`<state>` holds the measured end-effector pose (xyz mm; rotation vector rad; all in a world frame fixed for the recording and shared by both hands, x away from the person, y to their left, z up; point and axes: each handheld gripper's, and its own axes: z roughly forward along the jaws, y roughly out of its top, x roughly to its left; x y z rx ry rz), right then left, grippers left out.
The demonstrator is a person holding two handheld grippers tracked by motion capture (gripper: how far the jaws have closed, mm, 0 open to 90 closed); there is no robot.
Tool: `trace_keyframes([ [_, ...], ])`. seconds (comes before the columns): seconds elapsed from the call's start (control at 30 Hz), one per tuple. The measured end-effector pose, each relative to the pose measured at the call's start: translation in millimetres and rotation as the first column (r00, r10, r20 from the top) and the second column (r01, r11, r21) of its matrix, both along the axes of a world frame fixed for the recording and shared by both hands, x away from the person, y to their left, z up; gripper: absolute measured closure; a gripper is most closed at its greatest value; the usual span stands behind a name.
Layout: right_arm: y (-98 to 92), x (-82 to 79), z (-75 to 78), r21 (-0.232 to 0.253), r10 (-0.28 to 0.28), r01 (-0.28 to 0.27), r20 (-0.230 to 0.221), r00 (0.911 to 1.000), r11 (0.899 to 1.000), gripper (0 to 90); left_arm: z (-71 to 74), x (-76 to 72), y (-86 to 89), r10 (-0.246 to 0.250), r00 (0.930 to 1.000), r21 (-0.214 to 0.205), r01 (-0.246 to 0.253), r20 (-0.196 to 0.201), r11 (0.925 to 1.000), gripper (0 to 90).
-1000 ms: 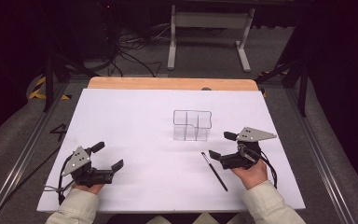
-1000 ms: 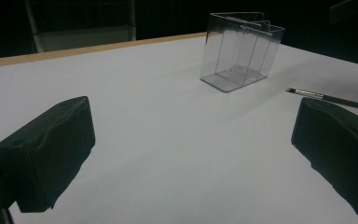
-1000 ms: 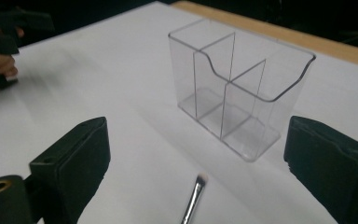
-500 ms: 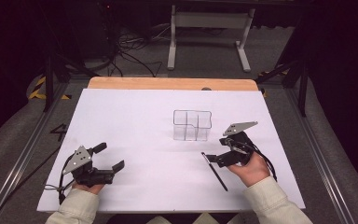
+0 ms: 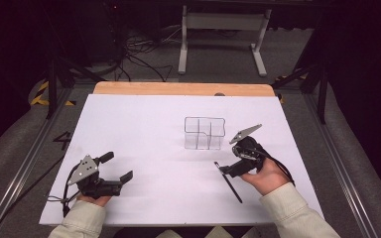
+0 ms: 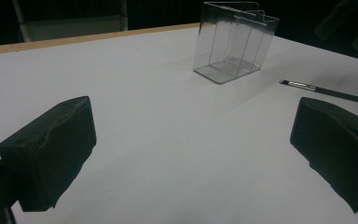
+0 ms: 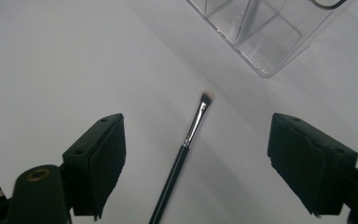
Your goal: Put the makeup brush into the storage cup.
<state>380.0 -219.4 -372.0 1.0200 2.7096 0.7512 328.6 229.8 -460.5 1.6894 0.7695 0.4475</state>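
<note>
I have my right gripper (image 5: 226,170) poised over the makeup brush (image 7: 182,148), which lies flat on the white surface (image 5: 144,129) just beside the clear organizer (image 5: 204,133). Its jaws have just been closing, yet they are apart on either side of the handle and not touching it. My left gripper (image 5: 116,167) rests well apart, jaws wide and empty. Nothing is picked up; the grasp and, I judge, the drop into 1 compartment are both left.
</note>
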Motion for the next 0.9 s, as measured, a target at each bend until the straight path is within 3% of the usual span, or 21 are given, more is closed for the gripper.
trace_keyframes([
  [0.47, 13.4, 3.5, -0.1, -0.132, 0.008, -0.017, -0.071, 0.9975, 0.991, 22.2, 0.0, 0.3, -0.1, -0.004, 1.0000, 0.001, 0.004, -0.007, 1.0000, 1.2],
  [0.9, 23.5, 5.2, 0.1, -0.201, 0.011, -0.034, -0.115, 0.9933, 0.979, 23.4, 0.0, 0.5, 0.1, -0.007, 0.9999, -0.002, 0.007, -0.010, 1.0000, 1.5],
])
